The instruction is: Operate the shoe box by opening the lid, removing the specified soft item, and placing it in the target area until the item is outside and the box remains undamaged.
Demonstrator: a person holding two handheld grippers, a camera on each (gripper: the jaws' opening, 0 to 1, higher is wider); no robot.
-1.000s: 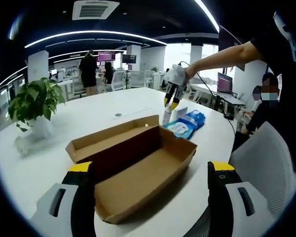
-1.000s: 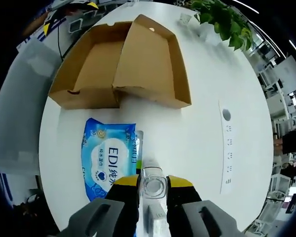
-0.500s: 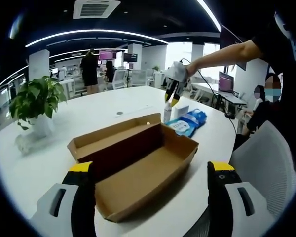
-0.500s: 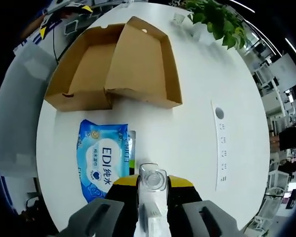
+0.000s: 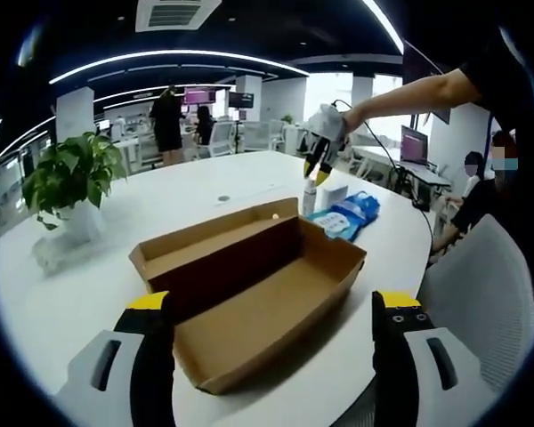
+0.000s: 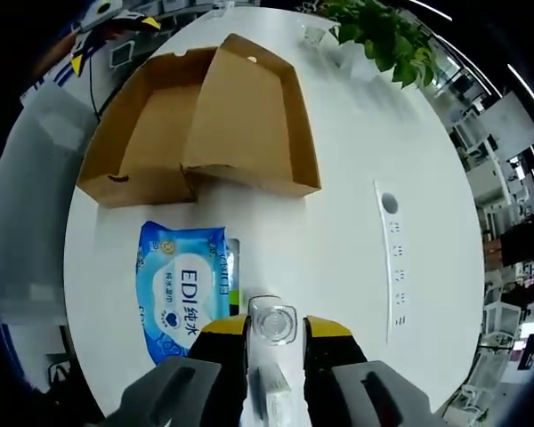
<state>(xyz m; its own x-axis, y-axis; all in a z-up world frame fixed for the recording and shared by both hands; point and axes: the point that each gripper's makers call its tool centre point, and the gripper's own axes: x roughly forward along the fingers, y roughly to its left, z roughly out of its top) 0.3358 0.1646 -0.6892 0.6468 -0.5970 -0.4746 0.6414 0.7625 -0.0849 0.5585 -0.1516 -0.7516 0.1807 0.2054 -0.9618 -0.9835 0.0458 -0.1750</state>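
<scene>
The cardboard shoe box (image 5: 258, 294) lies open on the white table (image 5: 89, 294), its lid (image 5: 215, 240) folded back and its inside bare. My left gripper (image 5: 271, 302) is open, its jaws wide apart at the box's near end. Beyond the box my right gripper (image 5: 319, 160) is shut on the top of a small white bottle with a clear cap (image 5: 309, 196). In the right gripper view the bottle (image 6: 273, 318) sits between the jaws of the right gripper (image 6: 274, 333). A soft blue wipes pack (image 6: 182, 294) lies flat outside the box (image 6: 160, 133), also seen as the wipes pack (image 5: 349, 216).
A small white carton (image 5: 335, 197) stands by the wipes. A potted plant (image 5: 67, 191) is at the table's left. A socket strip (image 6: 392, 258) is set in the table top. A grey chair (image 5: 481, 285) and a seated person (image 5: 481, 182) are at the right.
My right gripper has risen a little with the bottle, so the box and wipes look smaller in its view. The left gripper's view has shifted slightly; its jaws stay wide apart.
</scene>
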